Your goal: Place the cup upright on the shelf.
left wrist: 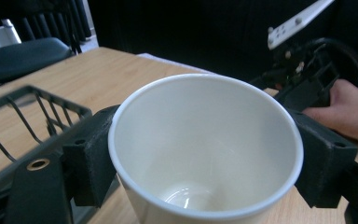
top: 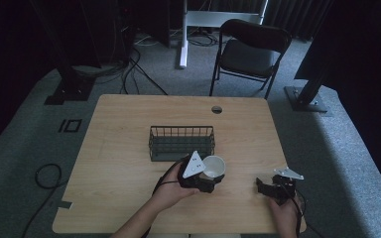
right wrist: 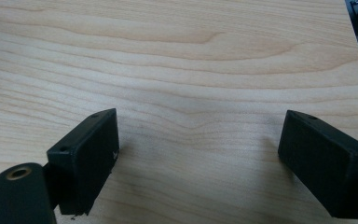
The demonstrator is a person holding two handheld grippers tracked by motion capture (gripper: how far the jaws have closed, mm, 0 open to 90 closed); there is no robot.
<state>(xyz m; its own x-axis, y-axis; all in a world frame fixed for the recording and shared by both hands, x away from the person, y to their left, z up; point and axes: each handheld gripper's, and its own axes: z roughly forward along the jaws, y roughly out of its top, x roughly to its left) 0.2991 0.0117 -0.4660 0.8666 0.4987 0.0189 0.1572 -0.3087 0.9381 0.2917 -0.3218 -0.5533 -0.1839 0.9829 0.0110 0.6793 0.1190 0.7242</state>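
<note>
Black jaws of the left gripper [left wrist: 200, 158] press against both sides of a white paper cup [left wrist: 205, 149], which it holds upright with its empty mouth open upward, just in front of the wire basket [top: 181, 142] near the table's middle. Judging by this, the pick-up is done and the cup has yet to go into the basket beside it. The left hand [top: 171, 186] reaches forward and inward over the wooden table [top: 119, 163]. The right gripper [right wrist: 198, 163] rests near the table's right front edge, jaws spread wide with nothing between them.
</note>
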